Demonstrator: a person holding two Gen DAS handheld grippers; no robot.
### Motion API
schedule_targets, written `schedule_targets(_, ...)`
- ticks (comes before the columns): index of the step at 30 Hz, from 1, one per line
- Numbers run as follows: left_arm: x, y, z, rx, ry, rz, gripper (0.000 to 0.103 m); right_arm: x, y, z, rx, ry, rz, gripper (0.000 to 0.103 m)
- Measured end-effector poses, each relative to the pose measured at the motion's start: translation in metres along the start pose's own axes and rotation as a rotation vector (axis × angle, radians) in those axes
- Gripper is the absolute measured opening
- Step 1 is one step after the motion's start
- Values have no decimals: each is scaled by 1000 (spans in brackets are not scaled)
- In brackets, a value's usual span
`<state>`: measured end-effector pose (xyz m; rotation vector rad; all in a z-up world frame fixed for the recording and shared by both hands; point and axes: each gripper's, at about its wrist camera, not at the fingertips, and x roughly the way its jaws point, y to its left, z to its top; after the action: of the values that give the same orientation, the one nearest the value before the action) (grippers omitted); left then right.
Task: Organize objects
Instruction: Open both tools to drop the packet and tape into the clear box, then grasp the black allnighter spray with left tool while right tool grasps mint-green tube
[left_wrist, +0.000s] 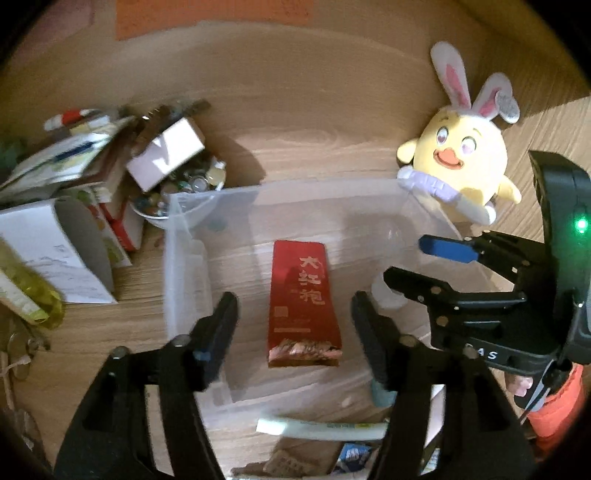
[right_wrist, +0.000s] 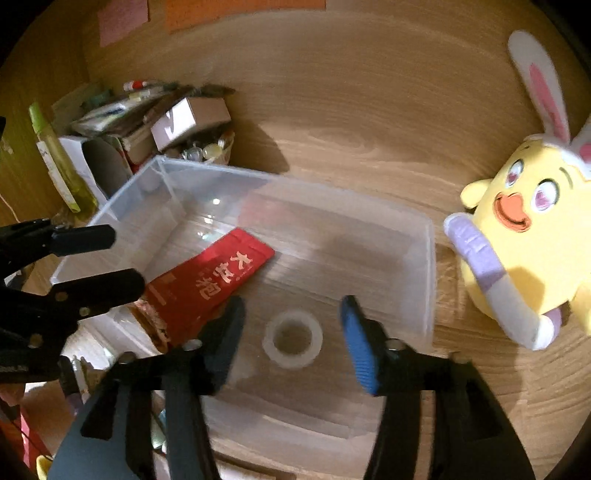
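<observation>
A clear plastic bin (left_wrist: 207, 195) (right_wrist: 428, 258) sits on the wooden table. A red packet with gold characters (left_wrist: 301, 302) (right_wrist: 210, 284) lies flat inside it. A roll of clear tape (right_wrist: 292, 340) lies inside too, below my right gripper. My left gripper (left_wrist: 293, 332) is open and empty above the bin, over the packet. My right gripper (right_wrist: 291, 332) is open and empty above the tape; it shows in the left wrist view (left_wrist: 413, 266) at the bin's right side. My left gripper shows at the left in the right wrist view (right_wrist: 110, 258).
A yellow plush chick with rabbit ears (left_wrist: 463, 162) (right_wrist: 524, 236) lies right of the bin. A pile of boxes and packets (left_wrist: 85, 177) (right_wrist: 147, 114) and a bowl of small items (left_wrist: 177, 192) stand to the left. More items (left_wrist: 321, 432) lie at the near edge.
</observation>
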<state>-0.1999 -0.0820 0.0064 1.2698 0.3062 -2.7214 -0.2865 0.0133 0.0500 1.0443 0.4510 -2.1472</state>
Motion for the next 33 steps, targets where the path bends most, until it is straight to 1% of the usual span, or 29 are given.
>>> schedule_targets(1, -7, 1, -1, -4, -17, 5, 75, -8, 0, -1, -2, -24, -11, 61)
schedule_targets(2, -15, 2, -3, -5, -35, 10, 77, -14, 1, -1, -6, -40, -19, 63)
schedule_targets(3, -22, 3, -5, -2, -50, 15, 81, -21, 2, -1, -10, -57, -25, 64)
schedule_targets(4, -27, 4, -7, 0, -60, 20, 87, -28, 3, -3, -12, -73, -26, 67)
schedule_targets(5, -33, 5, -9, 1, -71, 29, 90, -37, 3, -5, -10, -90, -20, 71)
schedule_targets(6, -42, 7, -14, 0, -90, 35, 95, -46, 4, -8, -7, -107, -10, 74)
schedule_targets(8, -55, 11, -24, 2, -111, 44, 97, -64, 5, -16, -8, -143, 4, 79)
schedule_targets(11, -67, 15, -44, 9, -120, 73, 100, -91, 6, -34, -18, -202, -15, 81)
schedule_targets(16, -71, 18, -86, 1, -78, 101, 100, -116, 4, -72, -20, -241, -21, 82)
schedule_targets(20, -68, 14, -118, 8, -51, 99, 100, -121, -3, -104, -2, -222, 8, 82)
schedule_targets(24, -59, 8, -144, 10, -6, 80, 100, -116, 0, -135, -18, -176, -3, 82)
schedule_targets(26, -54, 7, -152, 0, 18, 60, 100, -110, 2, -151, -20, -144, 2, 82)
schedule_targets(29, -46, 7, -160, -15, 43, 41, 100, -102, 2, -168, -12, -101, 34, 82)
schedule_targets(31, -43, 7, -163, -19, 55, 34, 100, -95, 1, -176, -8, -74, 53, 82)
schedule_targets(33, -40, 6, -165, -9, 64, 34, 100, -91, 2, -183, -14, -56, 49, 82)
